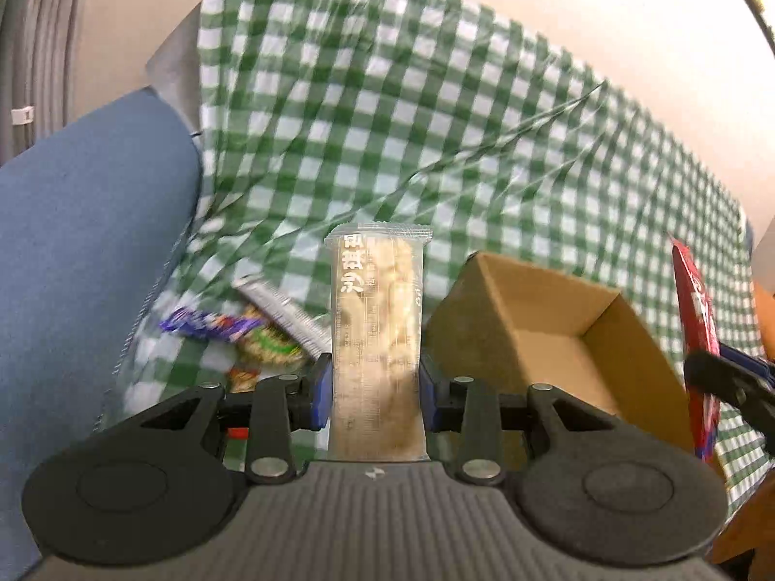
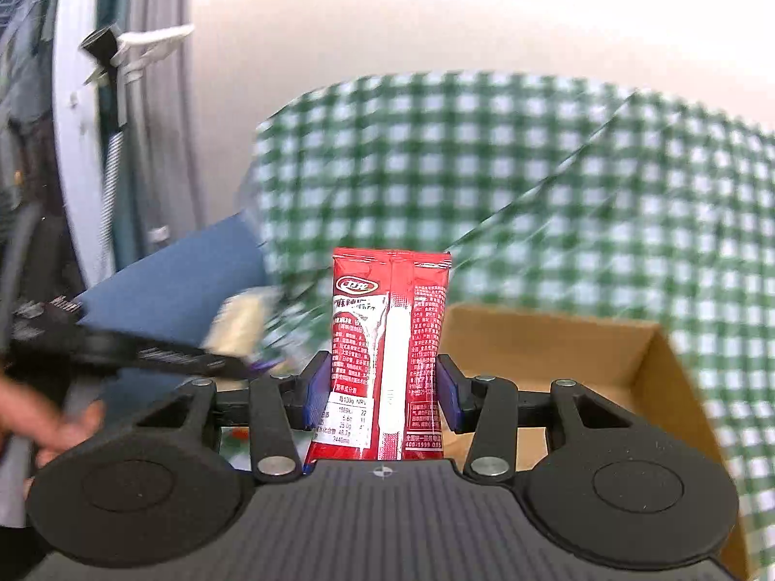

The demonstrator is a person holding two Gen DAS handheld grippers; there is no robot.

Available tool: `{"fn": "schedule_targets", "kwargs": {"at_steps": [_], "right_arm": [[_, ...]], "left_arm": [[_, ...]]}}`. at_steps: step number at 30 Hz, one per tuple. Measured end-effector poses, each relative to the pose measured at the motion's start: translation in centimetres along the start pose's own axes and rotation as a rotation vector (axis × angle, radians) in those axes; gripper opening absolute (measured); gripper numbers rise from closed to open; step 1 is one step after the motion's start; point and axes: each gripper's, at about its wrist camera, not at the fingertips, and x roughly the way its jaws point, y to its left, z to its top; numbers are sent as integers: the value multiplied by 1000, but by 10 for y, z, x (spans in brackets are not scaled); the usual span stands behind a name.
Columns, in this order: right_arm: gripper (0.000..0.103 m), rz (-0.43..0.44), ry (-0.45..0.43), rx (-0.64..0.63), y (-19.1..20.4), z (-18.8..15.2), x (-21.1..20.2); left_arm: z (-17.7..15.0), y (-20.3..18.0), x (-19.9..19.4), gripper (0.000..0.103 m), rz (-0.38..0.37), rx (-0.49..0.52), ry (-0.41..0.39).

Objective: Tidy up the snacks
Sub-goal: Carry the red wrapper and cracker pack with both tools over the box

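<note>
My left gripper (image 1: 375, 382) is shut on a clear packet of beige puffed snack (image 1: 375, 319), which stands upright between the blue pads above the table. My right gripper (image 2: 382, 382) is shut on a red snack packet (image 2: 390, 339), also upright. An open brown cardboard box (image 1: 547, 334) sits on the green checked cloth just right of the left gripper and lies under and behind the right gripper as the cardboard box (image 2: 571, 353). In the left wrist view the red packet (image 1: 695, 319) and the right gripper show at the right edge. The beige packet (image 2: 240, 322) appears blurred at the left in the right wrist view.
Loose snack packets (image 1: 252, 334), purple, green and silver, lie on the green checked cloth (image 1: 387, 121) left of the box. A blue cushion (image 1: 82, 242) borders the cloth on the left. A pale wall stands behind. A hand (image 2: 53, 426) holds the left gripper.
</note>
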Motion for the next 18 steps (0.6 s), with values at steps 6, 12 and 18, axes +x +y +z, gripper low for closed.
{"fn": "schedule_targets", "kwargs": {"at_steps": [6,12,18], "right_arm": [[47,-132,-25,58,-67,-8,9],[47,-192,0,162,-107,-20,10],[47,-242,0,161,-122,-28,2]], "left_arm": [[4,-26,7,39,-73,2,-43],[4,-58,19,39,-139,19,-61],[0,-86,25,39,-204,28,-72]]}}
